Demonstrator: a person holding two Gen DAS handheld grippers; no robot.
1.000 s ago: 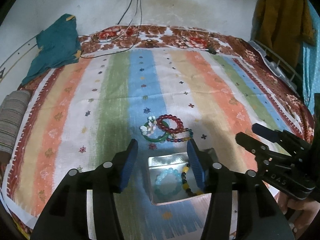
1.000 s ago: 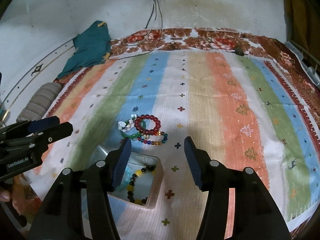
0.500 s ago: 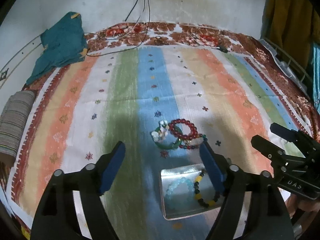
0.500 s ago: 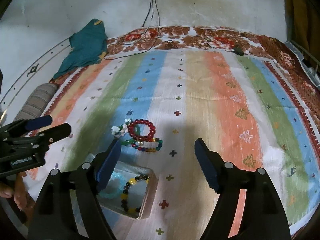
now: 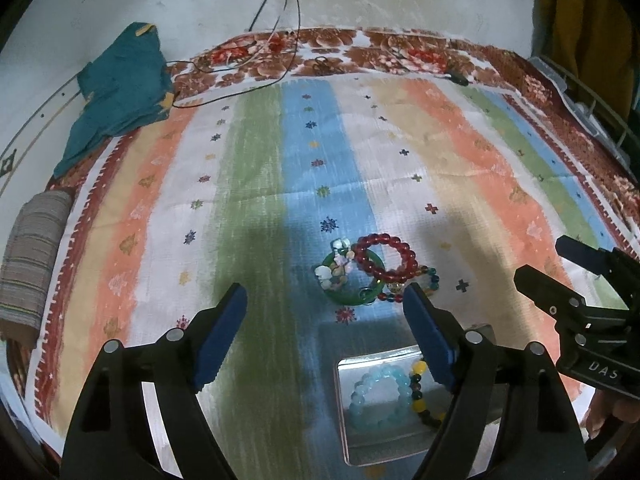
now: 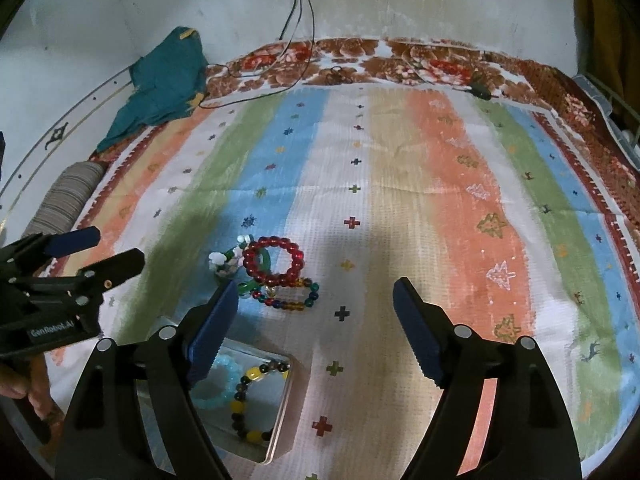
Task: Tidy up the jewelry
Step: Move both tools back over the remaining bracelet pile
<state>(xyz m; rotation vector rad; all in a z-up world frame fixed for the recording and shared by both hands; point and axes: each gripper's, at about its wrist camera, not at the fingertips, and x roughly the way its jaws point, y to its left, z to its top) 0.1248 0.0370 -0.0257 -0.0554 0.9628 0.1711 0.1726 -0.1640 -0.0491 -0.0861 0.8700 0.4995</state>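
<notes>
A red bead bracelet (image 5: 386, 258) (image 6: 274, 260) lies on the striped bedspread, overlapping a green bangle (image 5: 352, 280), a white flower-bead piece (image 5: 336, 268) and a multicolour bead bracelet (image 5: 416, 284) (image 6: 290, 294). Nearer me, a metal tin (image 5: 384, 452) (image 6: 280, 420) holds a pale blue bracelet (image 5: 378, 396) and a yellow-and-black one (image 6: 248, 400). My left gripper (image 5: 324, 300) hovers open and empty just short of the pile. My right gripper (image 6: 316, 292) is still opening, with nothing between its pads; its left finger covers part of the tin.
A teal cloth (image 5: 120, 92) and a rolled striped cloth (image 5: 32, 248) lie at the bed's left edge. Cables (image 5: 256, 80) trail down the wall onto the far end. A yellow garment (image 5: 580, 20) hangs at the right. The bedspread (image 6: 440, 160) stretches out beyond the jewelry.
Both pairs of jaws have spread much wider. The left gripper has shifted left, so the tin now sits under its right finger. The jewelry has not moved.
</notes>
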